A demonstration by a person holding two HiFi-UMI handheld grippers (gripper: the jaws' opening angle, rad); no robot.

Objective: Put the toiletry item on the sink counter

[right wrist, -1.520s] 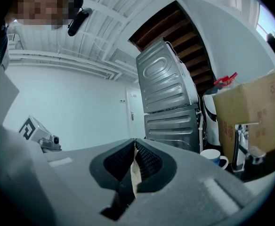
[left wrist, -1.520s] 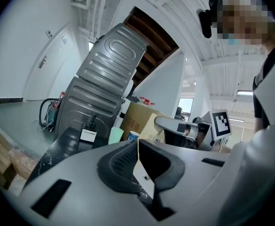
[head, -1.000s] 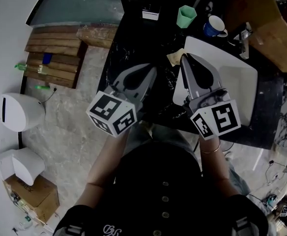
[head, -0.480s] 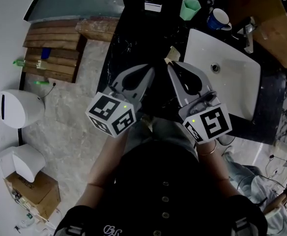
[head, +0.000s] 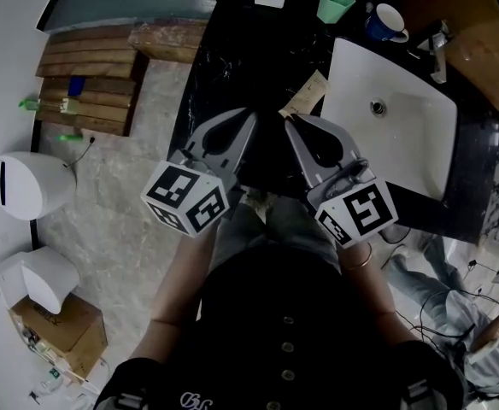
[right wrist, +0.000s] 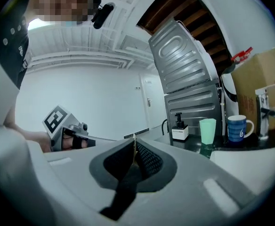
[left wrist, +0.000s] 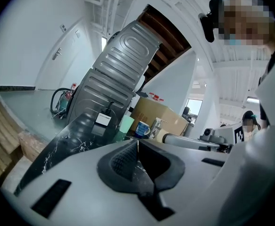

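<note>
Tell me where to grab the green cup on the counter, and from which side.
Pinch the green cup at its near rim, one jaw inside, coming from above on the person's side: it stands upright, mouth open, with the blue mug close on its right. Probably use the left gripper; the right gripper is shut on the tan packet.

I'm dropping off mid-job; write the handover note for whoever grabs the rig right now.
Left gripper: jaws shut, empty, above the black counter.
Right gripper: jaws shut, nothing visible between them; tips beside the near end of the beige packet, contact unclear.
Packet: flat on the counter, left of the sink.
Done: packet looks placed.
Left: confirm release, pull both grippers clear.
</note>
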